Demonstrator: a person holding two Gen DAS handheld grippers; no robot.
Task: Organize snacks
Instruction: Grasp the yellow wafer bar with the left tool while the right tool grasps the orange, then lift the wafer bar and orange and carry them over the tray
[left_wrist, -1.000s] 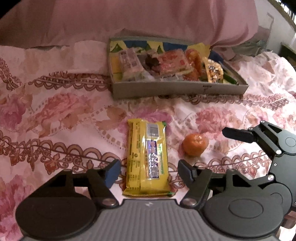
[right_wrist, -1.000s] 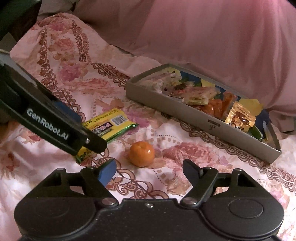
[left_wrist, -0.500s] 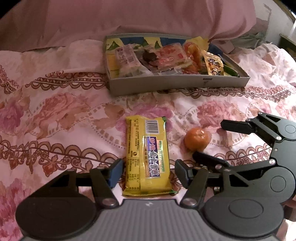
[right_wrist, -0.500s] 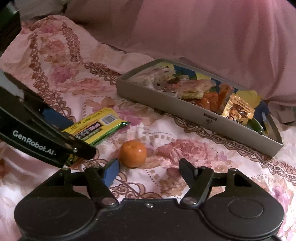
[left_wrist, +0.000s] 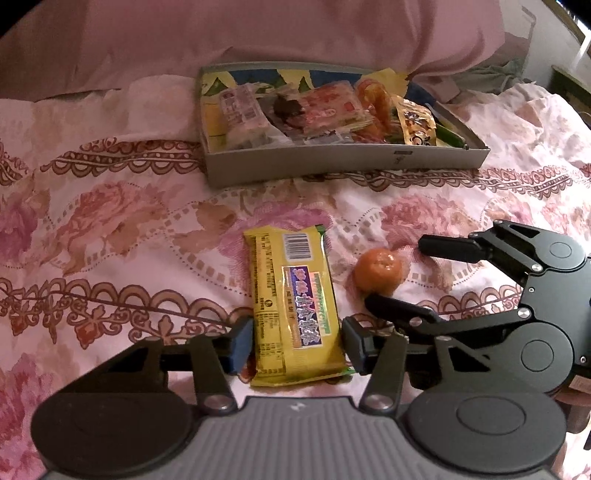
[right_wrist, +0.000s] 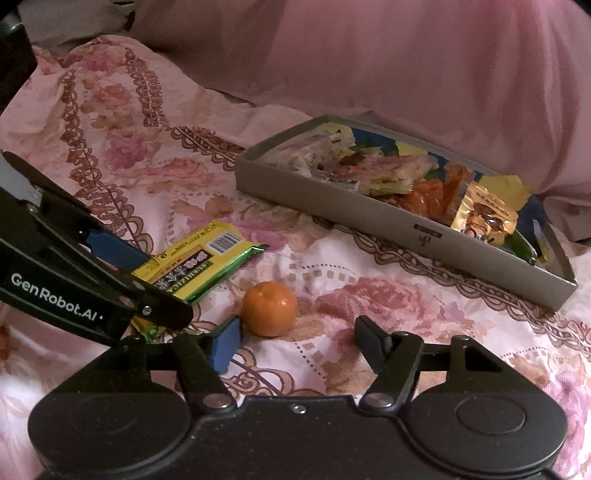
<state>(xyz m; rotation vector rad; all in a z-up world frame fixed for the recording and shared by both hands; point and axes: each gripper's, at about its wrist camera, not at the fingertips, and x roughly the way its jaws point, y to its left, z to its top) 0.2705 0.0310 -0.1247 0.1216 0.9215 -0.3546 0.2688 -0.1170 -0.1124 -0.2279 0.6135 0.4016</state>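
A yellow snack packet (left_wrist: 295, 306) lies flat on the floral bedspread, its near end between the jaws of my left gripper (left_wrist: 297, 347). Those jaws are closing; the pads stand right at the packet's long edges, and the packet is not squeezed or lifted. To its right sits a small mandarin (left_wrist: 378, 271). My right gripper (right_wrist: 299, 343) comes at the mandarin (right_wrist: 269, 308) with closing jaws. The fruit sits at the fingertips, close to the blue left pad, and neither pad presses it. In the right wrist view the left gripper (right_wrist: 155, 280) straddles the packet (right_wrist: 207, 254).
A shallow grey tray (left_wrist: 332, 162) holding several wrapped snacks stands farther back on the bed; it is also in the right wrist view (right_wrist: 369, 214). A pink pillow or duvet (left_wrist: 258, 37) rises behind it. The bedspread is soft and wrinkled.
Both grippers' jaws have narrowed. The left pads have drawn in to the packet's edges. The right gripper has edged closer to the mandarin, which now sits at its fingertips.
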